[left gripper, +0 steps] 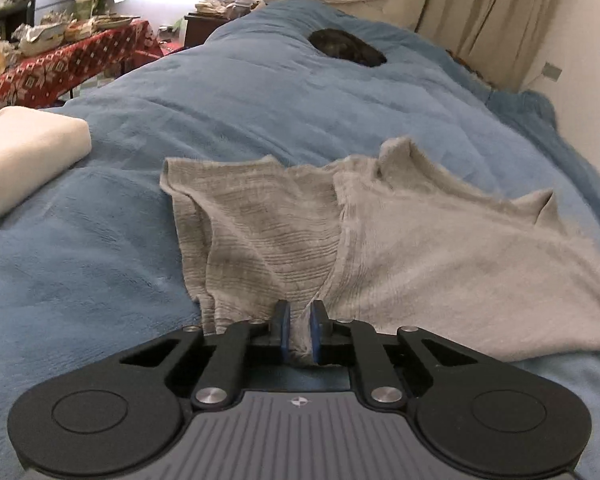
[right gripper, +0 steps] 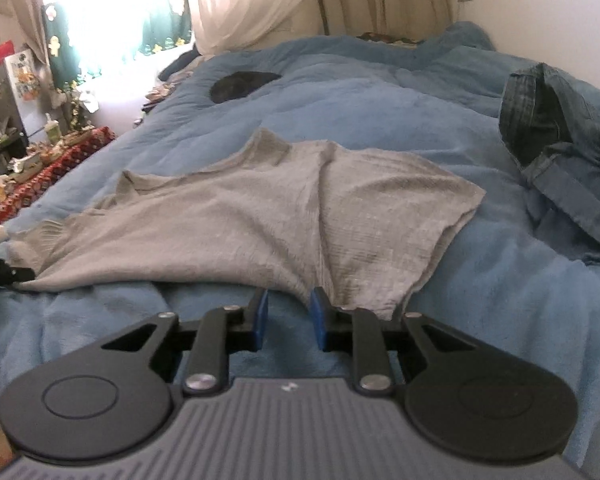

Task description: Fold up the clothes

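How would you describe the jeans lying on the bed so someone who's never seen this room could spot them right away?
Start with the bed's big blue blanket. In the right wrist view, look to the right of the flat grey top spread in the middle; the jeans lie crumpled near the bed's right edge. They are dark blue denim with an open waistband, unlike the small black item farther up the bed.
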A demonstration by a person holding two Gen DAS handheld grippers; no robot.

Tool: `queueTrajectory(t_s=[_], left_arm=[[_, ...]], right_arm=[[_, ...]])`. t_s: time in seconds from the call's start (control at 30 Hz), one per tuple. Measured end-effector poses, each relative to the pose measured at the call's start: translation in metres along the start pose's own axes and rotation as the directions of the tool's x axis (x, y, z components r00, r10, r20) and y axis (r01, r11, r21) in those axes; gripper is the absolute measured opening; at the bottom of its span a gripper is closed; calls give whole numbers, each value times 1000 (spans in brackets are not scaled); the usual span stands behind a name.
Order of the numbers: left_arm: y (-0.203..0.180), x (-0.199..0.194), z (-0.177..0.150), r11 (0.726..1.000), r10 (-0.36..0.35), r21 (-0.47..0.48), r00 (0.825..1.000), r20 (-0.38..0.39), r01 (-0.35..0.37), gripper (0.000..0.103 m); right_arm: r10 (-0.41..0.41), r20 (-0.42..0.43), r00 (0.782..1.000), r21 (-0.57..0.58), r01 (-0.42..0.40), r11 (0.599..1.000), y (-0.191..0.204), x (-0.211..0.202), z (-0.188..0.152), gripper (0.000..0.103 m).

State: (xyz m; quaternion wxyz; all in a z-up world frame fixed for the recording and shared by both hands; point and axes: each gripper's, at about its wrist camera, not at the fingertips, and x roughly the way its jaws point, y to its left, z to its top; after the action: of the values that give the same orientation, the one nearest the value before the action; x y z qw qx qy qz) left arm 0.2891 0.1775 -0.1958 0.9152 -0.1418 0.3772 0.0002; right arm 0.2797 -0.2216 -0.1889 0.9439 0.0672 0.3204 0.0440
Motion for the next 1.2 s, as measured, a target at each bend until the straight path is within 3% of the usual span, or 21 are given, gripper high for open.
queueTrajectory(t_s=[0.07, 0.17, 0.2, 0.23, 0.3, 0.37, 0.47, 0.67, 0.7, 0.73, 0.77, 0.93, 1.1, 1.13, 1.2], left_arm=[[1, -8, 5, 999, -24, -23, 1000, 5, 24, 11], [-15, -11, 27, 998, -64, 13, 998, 27, 63, 12], [-19, -7, 34, 997, -72, 26, 997, 24, 71, 20], [-24, 1, 43, 996, -76, 44, 997, 12, 75, 35], [-33, 22, 60, 995, -44, 87, 999, 0, 44, 45], [-39, 47, 72, 992, 8, 126, 1000, -25, -5, 44], [-41, 79, 83, 990, 28, 143, 996, -84, -16, 43], [-46, 89, 79, 985, 32, 172, 997, -66, -20, 43], [-46, 91, 79, 984, 32, 177, 998, -63, -21, 29], [-47, 92, 78, 983, 33, 182, 998, -59, -22, 6], [-48, 94, 77, 982, 33, 187, 998, -55, -22, 6], [-51, 104, 72, 970, 69, 235, 996, -48, -56, 5], [-55, 116, 67, 947, 131, 301, 990, -48, -111, 12], [-55, 119, 66, 941, 144, 314, 989, -47, -122, 12], [-57, 116, 68, 938, 144, 323, 989, -37, -124, 16]], right_arm=[[24, 9, 1000, 11, -24, 1000, 0, -6, 10, 27], [48, 34, 998, 21, -48, 999, -2, -8, 34, 30], [36, 38, 999, 8, -36, 999, -3, -5, 43, 31], [22, 39, 999, -5, -22, 1000, -3, 0, 52, 31], [-19, 29, 999, -31, 20, 999, -6, 17, 71, 31], [-45, 15, 999, -43, 46, 998, -10, 41, 88, 31], [-74, -17, 997, -45, 73, 996, -16, 73, 106, 31], [-89, -87, 992, -32, 86, 996, -25, 126, 121, 31], [-88, -84, 993, -40, 85, 996, -24, 129, 120, 21], [-88, -81, 993, -51, 84, 995, -21, 131, 119, 11], [-91, -73, 993, -69, 86, 994, -18, 131, 118, 1], [-126, 42, 991, -138, 131, 982, -6, 116, 114, 1], [-171, -47, 984, -124, 164, 979, -15, 140, 107, 5], [-170, -43, 985, -110, 164, 980, -16, 139, 107, 8], [-169, -31, 985, -83, 166, 983, -20, 135, 106, 27]])
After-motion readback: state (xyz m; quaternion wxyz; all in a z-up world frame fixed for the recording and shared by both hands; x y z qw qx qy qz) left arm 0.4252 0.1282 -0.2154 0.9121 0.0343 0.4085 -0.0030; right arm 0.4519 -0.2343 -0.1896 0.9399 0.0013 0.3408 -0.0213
